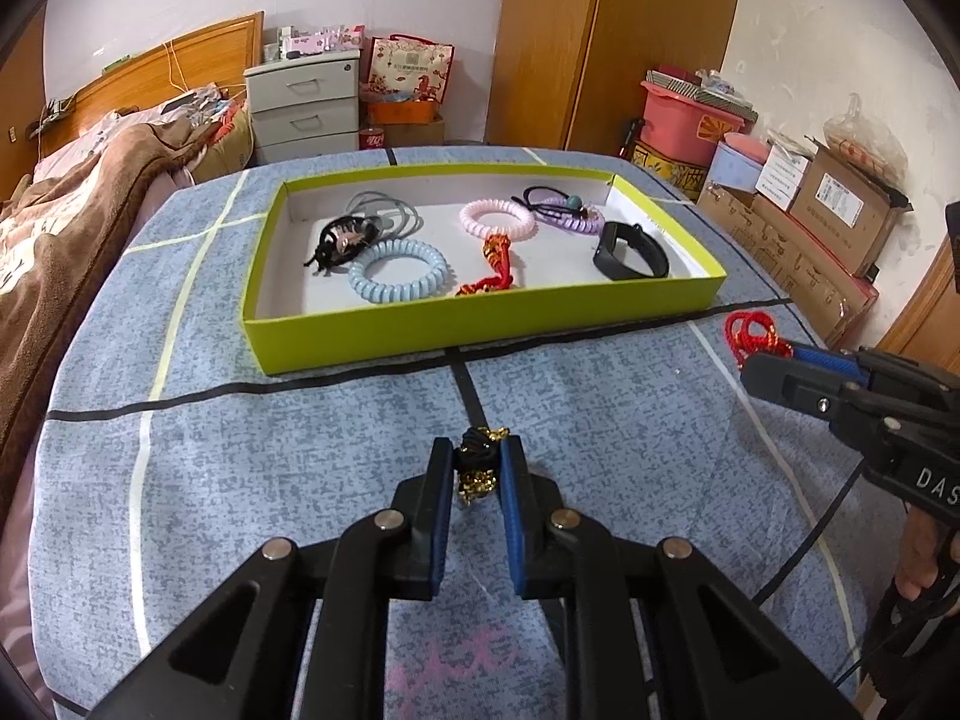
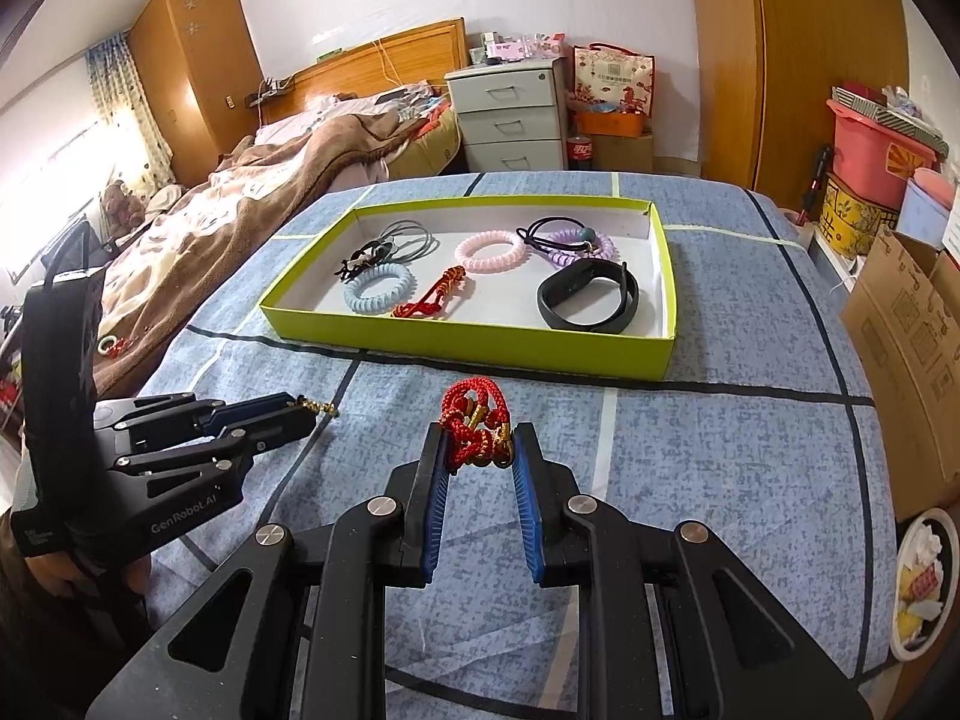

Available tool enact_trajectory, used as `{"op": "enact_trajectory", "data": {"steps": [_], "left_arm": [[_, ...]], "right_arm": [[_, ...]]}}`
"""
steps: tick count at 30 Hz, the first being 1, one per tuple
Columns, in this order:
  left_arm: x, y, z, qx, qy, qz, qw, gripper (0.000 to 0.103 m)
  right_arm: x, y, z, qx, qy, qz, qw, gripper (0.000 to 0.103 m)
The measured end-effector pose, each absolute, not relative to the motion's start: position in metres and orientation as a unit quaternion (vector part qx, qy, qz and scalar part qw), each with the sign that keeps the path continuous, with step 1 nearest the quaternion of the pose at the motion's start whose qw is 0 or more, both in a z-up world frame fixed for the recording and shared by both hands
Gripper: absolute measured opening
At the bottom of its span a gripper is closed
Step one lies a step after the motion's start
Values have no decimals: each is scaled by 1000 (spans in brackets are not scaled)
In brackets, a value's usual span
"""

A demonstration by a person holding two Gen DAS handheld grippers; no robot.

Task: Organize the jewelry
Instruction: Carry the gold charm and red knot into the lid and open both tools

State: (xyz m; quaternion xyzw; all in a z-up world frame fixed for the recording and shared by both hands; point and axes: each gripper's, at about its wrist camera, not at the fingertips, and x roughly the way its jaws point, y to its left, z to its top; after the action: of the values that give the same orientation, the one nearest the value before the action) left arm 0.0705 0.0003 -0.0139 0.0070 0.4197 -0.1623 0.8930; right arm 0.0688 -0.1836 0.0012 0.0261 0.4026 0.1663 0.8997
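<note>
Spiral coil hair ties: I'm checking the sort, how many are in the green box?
3, all inside the green box: a blue one front left, a pink one mid-back, a purple one back right, partly under a black cord.

Blue speckled cloth-covered table (image 1: 252,468) crossed by black and pale lines, shallow yellow-green tray (image 1: 468,324) resting on it toward the far side.

Lime box (image 1: 480,330); red cord (image 2: 474,429)

The left gripper (image 1: 477,463) pinches a black-and-gold braided bracelet (image 1: 478,461) above the blue bedspread (image 1: 252,468), near the green tray (image 1: 480,324).
</note>
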Motion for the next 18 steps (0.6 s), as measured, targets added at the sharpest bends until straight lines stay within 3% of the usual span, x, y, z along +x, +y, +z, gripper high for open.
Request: {"op": "enact_trajectory", "data": {"steps": [18], "left_arm": [[77,11,31,-4,374,-157,914,16]], "right_arm": [[70,-181,33,29,372,171,912,22]]}}
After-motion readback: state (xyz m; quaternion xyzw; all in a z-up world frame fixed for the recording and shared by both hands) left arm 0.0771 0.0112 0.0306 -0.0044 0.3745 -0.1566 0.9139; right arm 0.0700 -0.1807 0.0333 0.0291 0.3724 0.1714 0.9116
